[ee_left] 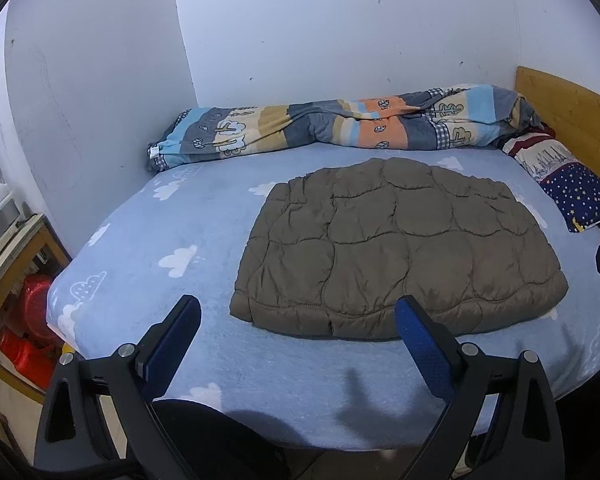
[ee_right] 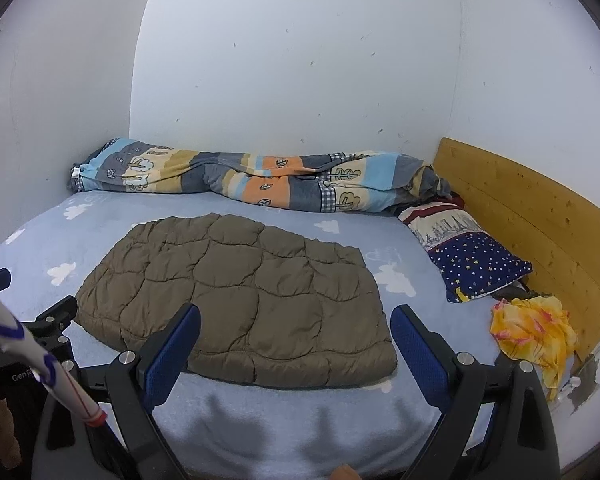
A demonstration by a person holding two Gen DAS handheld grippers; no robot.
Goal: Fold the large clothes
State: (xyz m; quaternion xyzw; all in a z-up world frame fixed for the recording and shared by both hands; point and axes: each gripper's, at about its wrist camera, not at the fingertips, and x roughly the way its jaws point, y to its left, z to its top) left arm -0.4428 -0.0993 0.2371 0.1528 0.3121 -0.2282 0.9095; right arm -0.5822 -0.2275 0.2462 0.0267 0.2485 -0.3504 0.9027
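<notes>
A brown quilted jacket (ee_left: 400, 248) lies folded into a flat rectangle on the blue cloud-print bed sheet (ee_left: 172, 240); it also shows in the right wrist view (ee_right: 240, 300). My left gripper (ee_left: 298, 308) is open and empty, held above the bed's near edge in front of the jacket's near-left corner. My right gripper (ee_right: 296, 316) is open and empty, held above the jacket's near edge. The left gripper's body shows at the left of the right wrist view (ee_right: 56, 320).
A rolled striped duvet (ee_left: 340, 124) lies along the back wall. A star-print pillow (ee_right: 472, 260) and a yellow cloth (ee_right: 536, 332) lie by the wooden headboard (ee_right: 540, 220) at right. A wooden shelf with red items (ee_left: 28, 320) stands left of the bed.
</notes>
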